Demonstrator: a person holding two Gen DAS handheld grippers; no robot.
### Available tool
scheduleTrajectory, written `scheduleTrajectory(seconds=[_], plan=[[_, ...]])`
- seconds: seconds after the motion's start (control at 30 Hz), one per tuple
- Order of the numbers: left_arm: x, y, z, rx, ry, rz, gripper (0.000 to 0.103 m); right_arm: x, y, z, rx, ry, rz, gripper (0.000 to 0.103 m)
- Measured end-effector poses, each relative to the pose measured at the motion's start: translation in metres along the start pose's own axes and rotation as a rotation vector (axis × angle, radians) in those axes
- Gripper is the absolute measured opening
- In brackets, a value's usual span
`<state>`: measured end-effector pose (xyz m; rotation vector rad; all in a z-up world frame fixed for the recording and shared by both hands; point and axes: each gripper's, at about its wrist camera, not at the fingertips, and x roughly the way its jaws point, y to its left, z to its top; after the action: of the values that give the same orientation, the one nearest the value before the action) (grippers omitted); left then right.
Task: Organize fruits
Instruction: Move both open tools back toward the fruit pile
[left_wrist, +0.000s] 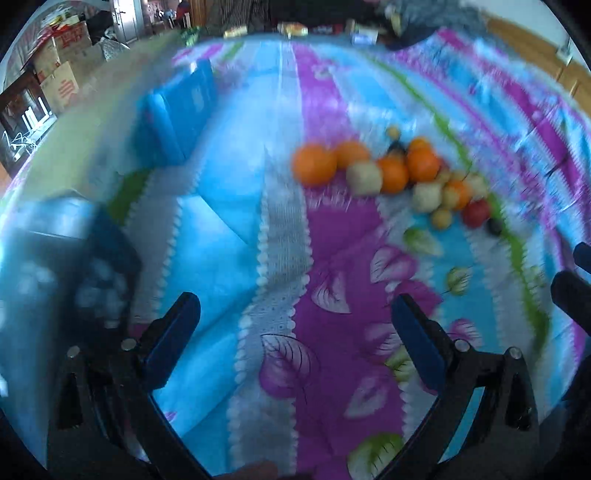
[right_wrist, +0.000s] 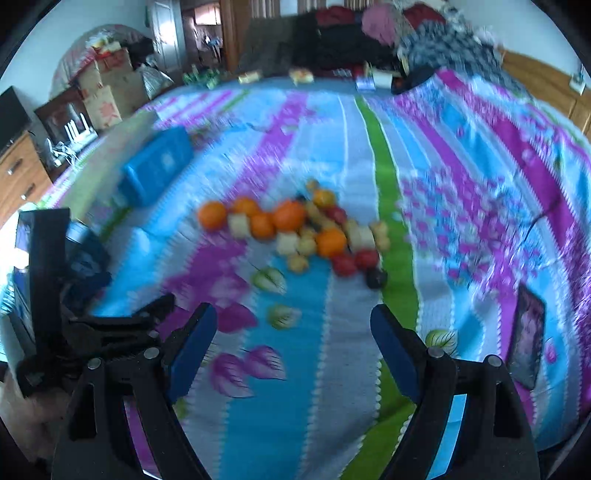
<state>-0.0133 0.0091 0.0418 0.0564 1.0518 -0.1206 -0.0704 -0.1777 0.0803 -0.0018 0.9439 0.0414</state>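
A pile of fruit lies on a striped flowered bedspread: several oranges, pale yellow fruits, red ones and a dark one. In the right wrist view the same pile shows, with oranges, red fruits and a dark fruit. My left gripper is open and empty, well short of the pile. My right gripper is open and empty, also short of the pile. Both views are blurred.
A blue box lies on the bed to the left of the fruit, also in the right wrist view. A dark tablet-like object lies at the right. Another blue container sits near left. Cardboard boxes and clothes are beyond the bed.
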Motion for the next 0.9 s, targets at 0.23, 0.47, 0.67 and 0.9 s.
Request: scheduleTrajectory(seconds=[0.23,0.47,0.67,0.9], plan=[[0.034,-0.011,-0.009,0.031,-0.032,0.063,0.103,0.069,-0.04,-0.03,0.075,0.058,-0.014,0.087],[0.038,-0.012,-0.014,0.017,-0.073,0.077,0.103,0.098,-0.049,-0.049,0.057,0.017,-0.059,0.103],[0.042,-0.012,-0.013,0.011,-0.083,0.065,0.103,0.099,-0.049,-0.049,0.06,0.001,-0.058,0.103],[0.044,-0.012,-0.012,0.012,-0.084,0.067,0.103,0.099,-0.049,-0.049,0.059,-0.003,-0.063,0.103]])
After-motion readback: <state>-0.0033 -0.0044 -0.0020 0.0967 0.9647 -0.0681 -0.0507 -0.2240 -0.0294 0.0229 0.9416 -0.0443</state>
